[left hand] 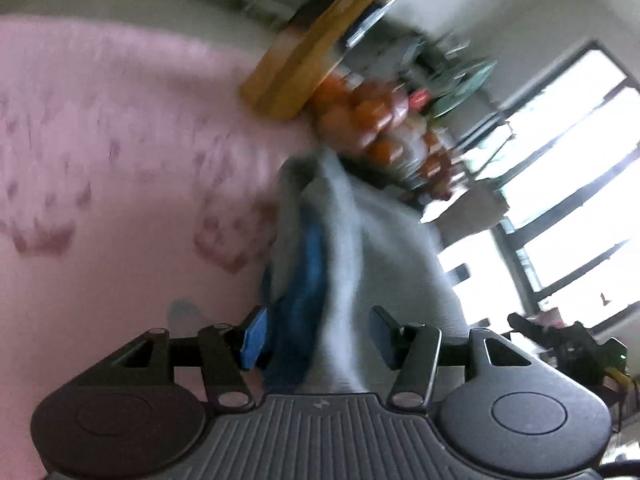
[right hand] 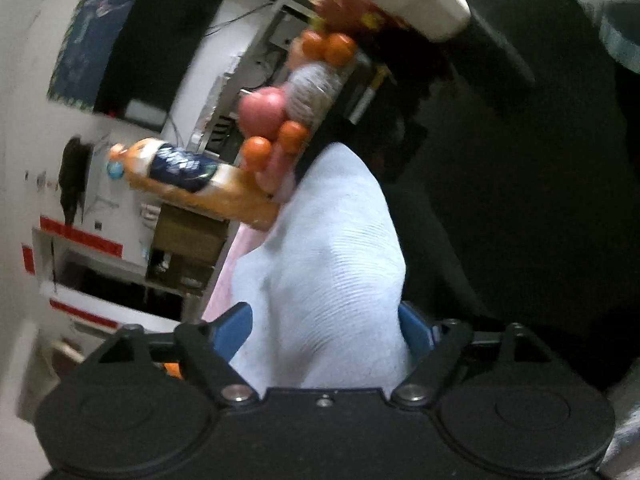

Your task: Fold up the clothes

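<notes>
A pink sheet is filling the left wrist view. You are holding a pale blue garment lifted between both grippers. Your left gripper is showing cloth between spread fingers; I cannot tell if it is clamping. Your right gripper is likewise unclear. Oranges are sitting beyond.

Pale blue-grey garment — bunched, with a bright blue inner fold — draped upright, blurred.

Bright window (white walls)
</notes>
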